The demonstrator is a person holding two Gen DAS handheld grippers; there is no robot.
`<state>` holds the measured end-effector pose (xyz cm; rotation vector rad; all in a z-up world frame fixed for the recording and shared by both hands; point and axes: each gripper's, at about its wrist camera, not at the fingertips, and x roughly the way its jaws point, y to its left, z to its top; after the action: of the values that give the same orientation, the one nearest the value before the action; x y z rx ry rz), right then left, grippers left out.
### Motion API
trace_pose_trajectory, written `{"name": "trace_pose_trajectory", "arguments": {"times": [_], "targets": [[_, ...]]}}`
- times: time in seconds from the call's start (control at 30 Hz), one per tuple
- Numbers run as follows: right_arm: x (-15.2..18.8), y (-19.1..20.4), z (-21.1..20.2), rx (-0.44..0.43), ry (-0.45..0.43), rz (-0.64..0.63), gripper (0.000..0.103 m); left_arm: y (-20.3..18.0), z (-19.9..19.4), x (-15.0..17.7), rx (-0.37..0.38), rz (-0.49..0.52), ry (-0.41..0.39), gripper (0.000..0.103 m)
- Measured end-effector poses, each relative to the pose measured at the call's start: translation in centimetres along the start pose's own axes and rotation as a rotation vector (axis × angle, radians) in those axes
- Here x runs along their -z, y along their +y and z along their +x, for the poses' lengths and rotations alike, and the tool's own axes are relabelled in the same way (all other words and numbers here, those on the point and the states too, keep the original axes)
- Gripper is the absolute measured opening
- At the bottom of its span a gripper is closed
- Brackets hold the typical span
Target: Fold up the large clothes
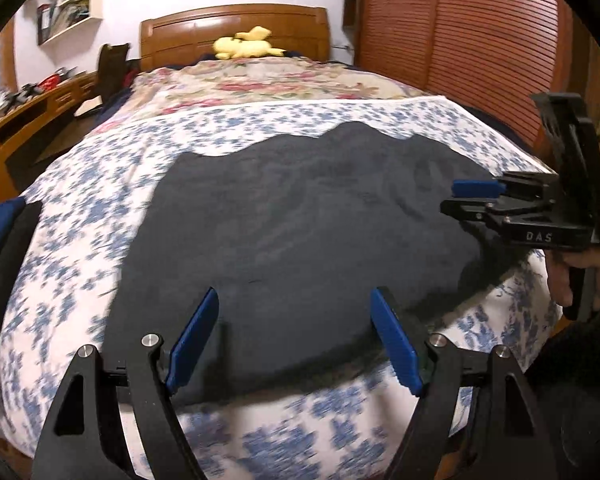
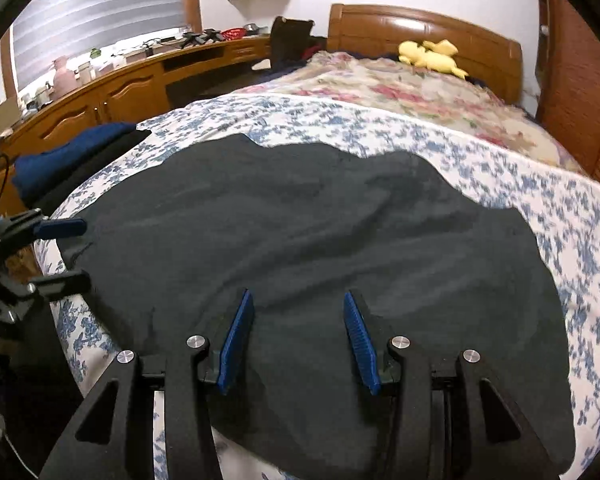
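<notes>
A dark, soft garment (image 2: pixel 308 240) is lying spread and rumpled across the foot end of the bed (image 1: pixel 80 200), over a blue-flowered white sheet. The left gripper (image 1: pixel 294 336) is hovering near the garment's near edge, its ridged blue pads standing wide with nothing between them. The right gripper (image 2: pixel 298 338) is hanging over the cloth, jaws half apart and empty.
</notes>
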<state>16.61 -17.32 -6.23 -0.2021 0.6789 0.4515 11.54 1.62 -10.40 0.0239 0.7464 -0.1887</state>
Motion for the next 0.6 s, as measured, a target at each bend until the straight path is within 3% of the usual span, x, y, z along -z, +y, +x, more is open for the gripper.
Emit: {"name": "trace_pose_trajectory", "arguments": {"times": [0.37, 0.6], "targets": [[0.8, -0.3, -1.0, -0.037, -0.053, -0.001, 0.049, 4.7, -1.9, 1.6, -0.067, -0.095, -0.009, 0.079], [2.2, -0.1, 2.5, -0.081, 0.084, -0.026, 0.049, 7.6, -1.8, 2.6, -0.127, -0.136, 0.007, 0.079]]}}
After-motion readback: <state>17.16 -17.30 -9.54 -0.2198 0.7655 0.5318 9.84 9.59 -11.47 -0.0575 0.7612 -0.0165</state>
